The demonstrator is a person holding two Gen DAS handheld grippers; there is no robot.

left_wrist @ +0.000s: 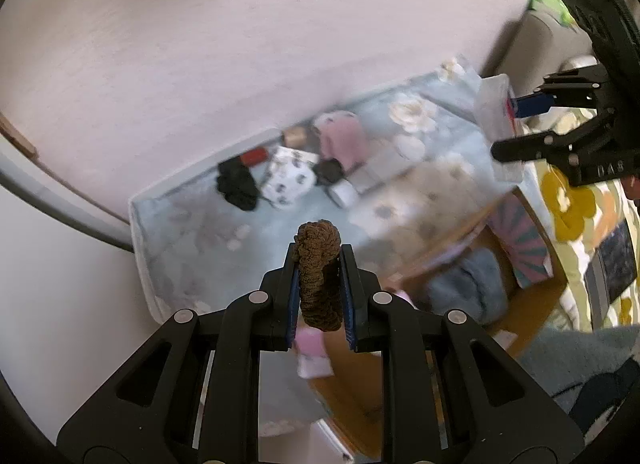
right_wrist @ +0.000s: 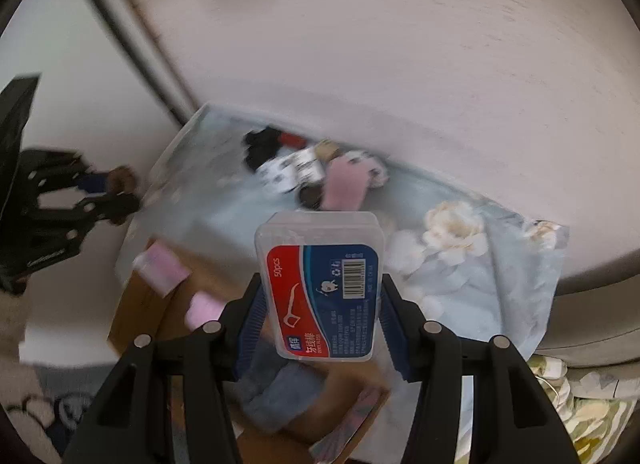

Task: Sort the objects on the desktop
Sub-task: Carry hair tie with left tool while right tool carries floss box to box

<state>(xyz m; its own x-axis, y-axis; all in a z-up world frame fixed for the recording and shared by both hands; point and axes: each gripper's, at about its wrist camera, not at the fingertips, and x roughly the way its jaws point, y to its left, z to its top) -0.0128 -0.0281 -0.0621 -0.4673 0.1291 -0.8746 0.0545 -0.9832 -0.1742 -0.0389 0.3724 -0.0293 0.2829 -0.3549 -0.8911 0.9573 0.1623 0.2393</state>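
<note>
1. Clamping a brown scrunchie (left_wrist: 319,276) upright between the pads: left gripper (left_wrist: 319,264), pressed together on it.
2. Clamping a clear floss box (right_wrist: 323,292) by its sides: right gripper (right_wrist: 322,296), label facing the camera.
3. Lying beyond both: a floral cloth (left_wrist: 208,232) with a heap against the wall, namely a black scrunchie (left_wrist: 237,184), spotted pouch (left_wrist: 286,182), pink item (left_wrist: 344,136).
4. Sitting below the grippers: a cardboard box (left_wrist: 352,384) holding blue fabric (left_wrist: 464,284).

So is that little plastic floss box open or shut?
Shut: the floss box shows its lid flush all round while the right gripper clamps its sides.
</note>
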